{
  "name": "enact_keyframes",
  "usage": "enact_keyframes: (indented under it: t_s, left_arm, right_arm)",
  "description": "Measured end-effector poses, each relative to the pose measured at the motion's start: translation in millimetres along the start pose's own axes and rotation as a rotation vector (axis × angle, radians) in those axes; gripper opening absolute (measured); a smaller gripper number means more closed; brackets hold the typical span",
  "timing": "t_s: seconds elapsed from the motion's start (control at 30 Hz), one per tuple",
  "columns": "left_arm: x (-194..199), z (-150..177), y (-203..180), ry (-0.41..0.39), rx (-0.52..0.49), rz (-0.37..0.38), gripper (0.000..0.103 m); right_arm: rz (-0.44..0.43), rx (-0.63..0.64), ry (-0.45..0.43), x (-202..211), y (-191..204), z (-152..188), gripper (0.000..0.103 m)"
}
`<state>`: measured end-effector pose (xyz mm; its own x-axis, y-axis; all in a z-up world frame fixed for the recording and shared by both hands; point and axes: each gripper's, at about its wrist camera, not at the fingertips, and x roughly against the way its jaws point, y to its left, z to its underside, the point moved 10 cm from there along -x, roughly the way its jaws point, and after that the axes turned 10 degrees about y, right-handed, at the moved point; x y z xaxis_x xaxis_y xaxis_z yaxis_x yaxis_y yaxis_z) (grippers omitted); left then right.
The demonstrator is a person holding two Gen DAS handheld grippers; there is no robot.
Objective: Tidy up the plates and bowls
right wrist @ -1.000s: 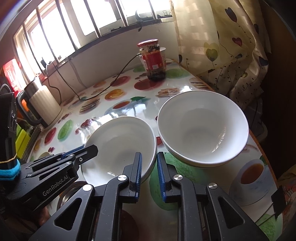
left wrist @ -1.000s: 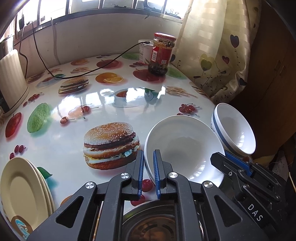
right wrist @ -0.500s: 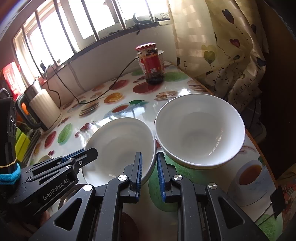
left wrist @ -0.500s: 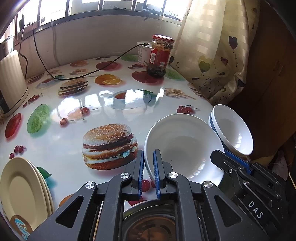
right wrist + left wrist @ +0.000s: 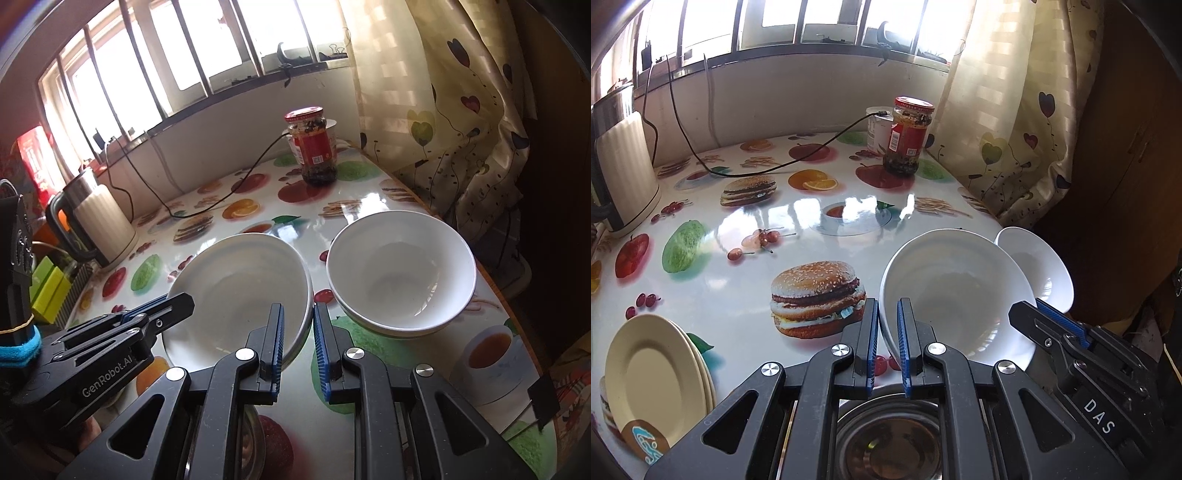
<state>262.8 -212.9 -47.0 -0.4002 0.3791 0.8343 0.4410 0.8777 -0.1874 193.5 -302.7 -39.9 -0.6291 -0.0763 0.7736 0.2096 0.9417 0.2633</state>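
Both grippers hold one white bowl (image 5: 956, 295) by its rim, lifted and tilted above the table. My left gripper (image 5: 887, 341) is shut on its near left rim. My right gripper (image 5: 298, 343) is shut on the right rim of the same bowl (image 5: 240, 295). A stack of two white bowls (image 5: 400, 269) stands on the table to the right, near the edge; it shows in the left wrist view (image 5: 1039, 267) behind the held bowl. A stack of cream plates (image 5: 653, 373) lies at the near left.
A red-lidded jar (image 5: 907, 138) stands at the back right with a white cup (image 5: 877, 127) behind it. A white kettle (image 5: 98, 225) stands at the left, its black cable (image 5: 757, 171) across the table. A metal bowl (image 5: 890, 435) sits under the grippers. A curtain (image 5: 454, 110) hangs right.
The held bowl has risen slightly and tilted more; both grippers moved up with it. The stacked bowls on the right have not moved.
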Motion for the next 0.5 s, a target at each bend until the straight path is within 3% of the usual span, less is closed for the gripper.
enact_keyframes:
  t_s: [0.5]
  left_arm:
    - [35.6,16.2,8.4,-0.05,0.024,0.007,0.011]
  right_arm:
    - [-0.01,0.043,-0.032,30.7,24.8,11.1,0.016]
